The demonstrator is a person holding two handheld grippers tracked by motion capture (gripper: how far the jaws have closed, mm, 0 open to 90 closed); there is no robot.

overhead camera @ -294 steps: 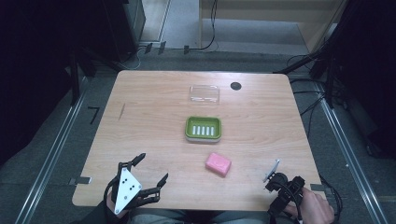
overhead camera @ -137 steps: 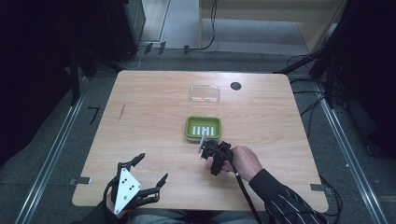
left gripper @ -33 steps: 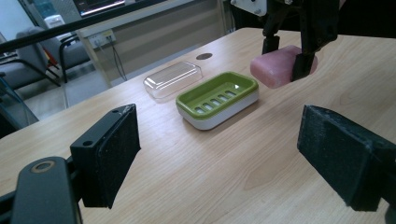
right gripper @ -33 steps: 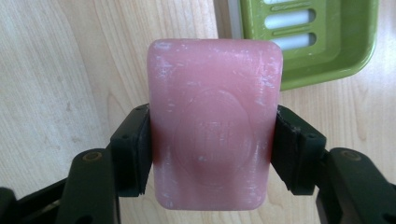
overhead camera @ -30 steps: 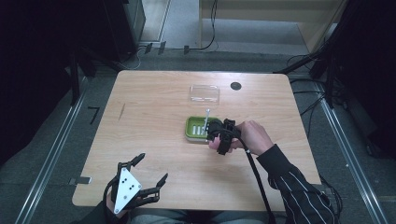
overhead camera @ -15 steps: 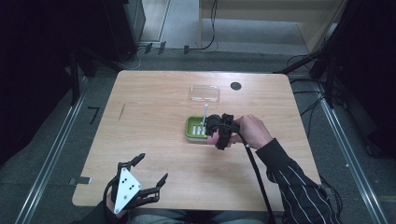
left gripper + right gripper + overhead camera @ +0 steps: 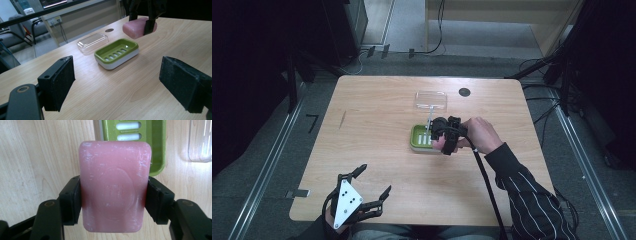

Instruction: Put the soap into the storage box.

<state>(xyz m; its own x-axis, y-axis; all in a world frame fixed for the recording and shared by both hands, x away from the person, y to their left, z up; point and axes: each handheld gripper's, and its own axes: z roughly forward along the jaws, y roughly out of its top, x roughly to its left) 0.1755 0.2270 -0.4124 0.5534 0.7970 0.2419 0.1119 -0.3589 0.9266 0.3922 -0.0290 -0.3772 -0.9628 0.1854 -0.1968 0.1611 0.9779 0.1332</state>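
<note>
The right gripper has carried the pink soap — clamped — over the green dish, hiding most of it; left gripper gapes empty.

The soap is pink, dusted with pale whitish scuffs, with a faint stamped oval on its face. The dish is lime green above a white base, its slotted floor showing white through the slots. The lid is clear. The tabletop is light wood with a fine straight grain, and a small dark round spot sits near its far edge. Both grippers are black; the left gripper bears a pale grey plate. The sleeve is dark with thin white stripes.
</note>
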